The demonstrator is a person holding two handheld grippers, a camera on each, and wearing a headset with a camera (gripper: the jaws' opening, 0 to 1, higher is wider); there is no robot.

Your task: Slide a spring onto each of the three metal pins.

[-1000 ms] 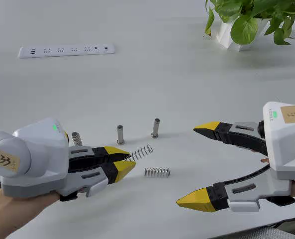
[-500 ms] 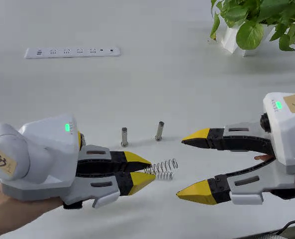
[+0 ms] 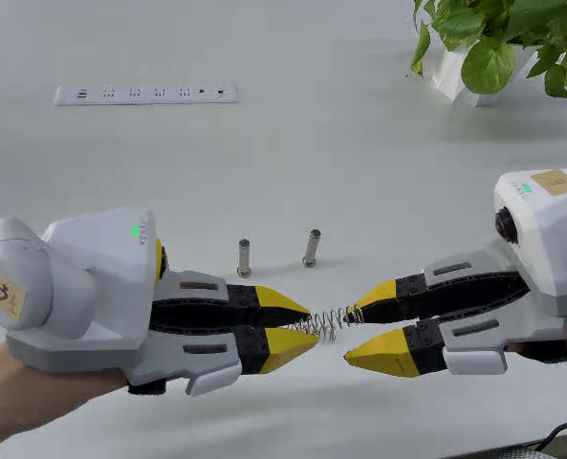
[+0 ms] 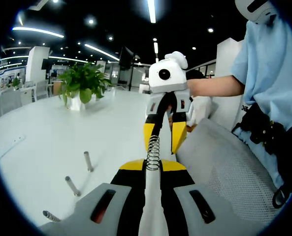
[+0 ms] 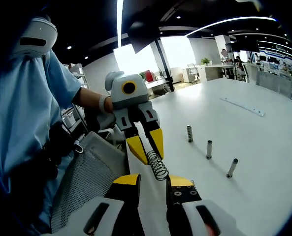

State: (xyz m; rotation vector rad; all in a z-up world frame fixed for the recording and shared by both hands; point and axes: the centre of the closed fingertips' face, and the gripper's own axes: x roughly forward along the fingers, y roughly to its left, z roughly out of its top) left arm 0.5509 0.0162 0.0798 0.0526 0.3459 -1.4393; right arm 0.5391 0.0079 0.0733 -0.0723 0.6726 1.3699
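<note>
My left gripper [image 3: 307, 323] is shut on one end of a steel spring [image 3: 329, 322] and holds it level above the table. My right gripper [image 3: 353, 335] faces it, jaws narrowed but still open around the spring's free end, which lies near the upper fingertip. From the left gripper view the spring [image 4: 153, 151] runs out of my closed jaws toward the right gripper [image 4: 163, 137]. Two bare metal pins [image 3: 244, 258] [image 3: 312, 248] stand upright just behind. A third pin [image 5: 189, 133] carries a spring.
A white power strip [image 3: 146, 94] lies at the back left. A potted plant [image 3: 493, 43] stands at the back right. A grey mesh chair seat [image 4: 224, 167] sits beside the table's near edge, next to the person's body.
My left gripper carried the spring rightward and up. My right gripper came in from the right, and its jaws narrowed around the spring's free end.
</note>
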